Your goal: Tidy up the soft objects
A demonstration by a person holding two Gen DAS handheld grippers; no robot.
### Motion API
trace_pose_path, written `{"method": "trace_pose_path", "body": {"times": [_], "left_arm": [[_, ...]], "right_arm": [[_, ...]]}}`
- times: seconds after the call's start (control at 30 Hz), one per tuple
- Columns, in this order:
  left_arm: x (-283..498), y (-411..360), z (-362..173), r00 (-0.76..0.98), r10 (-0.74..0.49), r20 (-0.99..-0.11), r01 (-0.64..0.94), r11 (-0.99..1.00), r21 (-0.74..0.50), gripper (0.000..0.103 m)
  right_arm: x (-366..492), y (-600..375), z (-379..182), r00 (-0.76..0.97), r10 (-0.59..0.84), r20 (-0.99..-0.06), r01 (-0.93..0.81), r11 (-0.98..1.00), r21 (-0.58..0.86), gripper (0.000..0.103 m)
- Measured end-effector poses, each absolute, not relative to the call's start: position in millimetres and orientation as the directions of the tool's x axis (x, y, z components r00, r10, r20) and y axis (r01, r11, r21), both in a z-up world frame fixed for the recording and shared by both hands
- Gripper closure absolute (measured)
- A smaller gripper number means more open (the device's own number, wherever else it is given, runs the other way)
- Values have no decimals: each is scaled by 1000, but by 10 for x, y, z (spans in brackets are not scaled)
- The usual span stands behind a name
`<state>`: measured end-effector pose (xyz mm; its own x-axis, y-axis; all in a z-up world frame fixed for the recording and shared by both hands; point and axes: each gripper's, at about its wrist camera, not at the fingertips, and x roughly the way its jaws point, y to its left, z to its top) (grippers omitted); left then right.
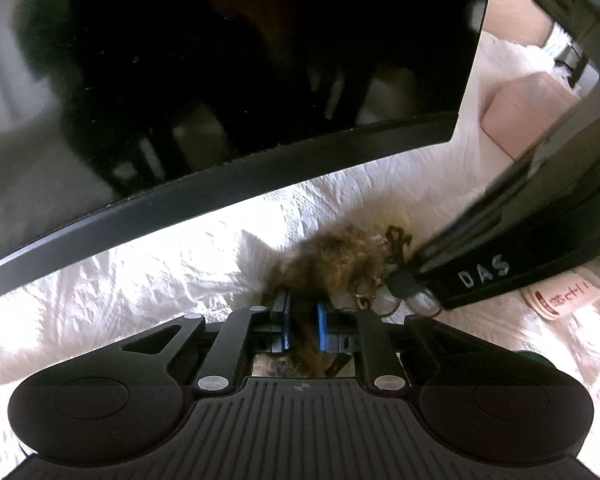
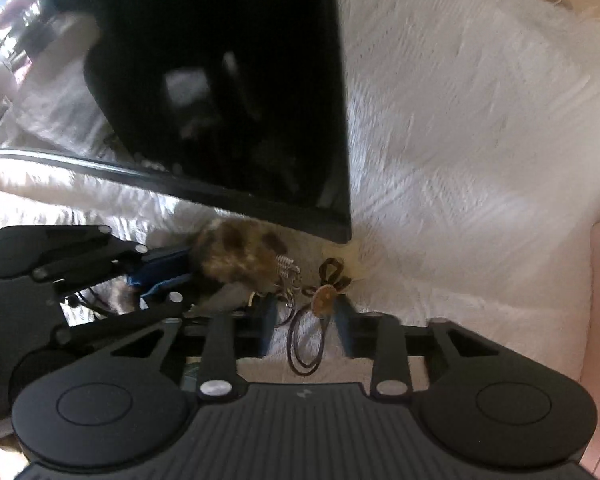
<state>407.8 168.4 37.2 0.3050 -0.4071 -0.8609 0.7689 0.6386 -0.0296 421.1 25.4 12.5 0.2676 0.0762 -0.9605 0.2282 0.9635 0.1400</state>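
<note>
A brown furry pompom keychain [image 1: 332,260] lies on a white textured cloth [image 1: 140,264], just below the edge of a black monitor. My left gripper [image 1: 303,326] is shut on the fur's near end, blue pads pressed on it. In the right wrist view the fur [image 2: 236,252] shows with the left gripper [image 2: 156,276] clamped on its left side. Its metal spring, rings and a round charm with dark cord loops [image 2: 325,300] trail right. My right gripper [image 2: 306,328] is open, its jaws on either side of the charm and cord loops.
A black monitor [image 1: 228,64] stands over the cloth close behind the fur; it also fills the upper left of the right wrist view [image 2: 228,92]. A pale pink box [image 1: 528,108] sits at the far right. The white cloth [image 2: 460,160] stretches right.
</note>
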Motion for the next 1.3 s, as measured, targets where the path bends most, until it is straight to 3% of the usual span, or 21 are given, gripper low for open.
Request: {"method": "trace_pose_path", "body": {"times": [0.03, 0.17, 0.33, 0.77, 0.97, 1.1, 1.3], "left_arm": [[4068, 1701, 375, 312, -406, -859, 760, 649, -30, 88], [4027, 1722, 397, 343, -398, -851, 748, 664, -9, 91], [3887, 1716, 518, 375, -399, -837, 741, 672, 11, 95], [3486, 2225, 1373, 548, -407, -731, 663, 744, 83, 96], [3466, 1932, 1270, 386, -487, -784, 760, 649, -28, 93], [3472, 1502, 1097, 384, -380, -841, 816, 566, 117, 88], [3421, 1134, 752, 453, -274, -848, 866, 361, 346, 88]], "right_arm": [[4210, 255, 95, 254, 85, -963, 223, 964, 144, 91], [4134, 194, 124, 259, 109, -960, 207, 964, 165, 98], [3964, 94, 392, 321, 141, -937, 184, 961, 207, 100], [3439, -215, 1260, 494, 224, -840, 112, 942, 317, 100], [3304, -163, 1353, 523, 219, -824, 85, 948, 306, 100], [3180, -170, 1297, 528, 199, -826, 98, 951, 292, 100], [3122, -274, 1178, 532, 241, -812, 90, 937, 337, 100]]}}
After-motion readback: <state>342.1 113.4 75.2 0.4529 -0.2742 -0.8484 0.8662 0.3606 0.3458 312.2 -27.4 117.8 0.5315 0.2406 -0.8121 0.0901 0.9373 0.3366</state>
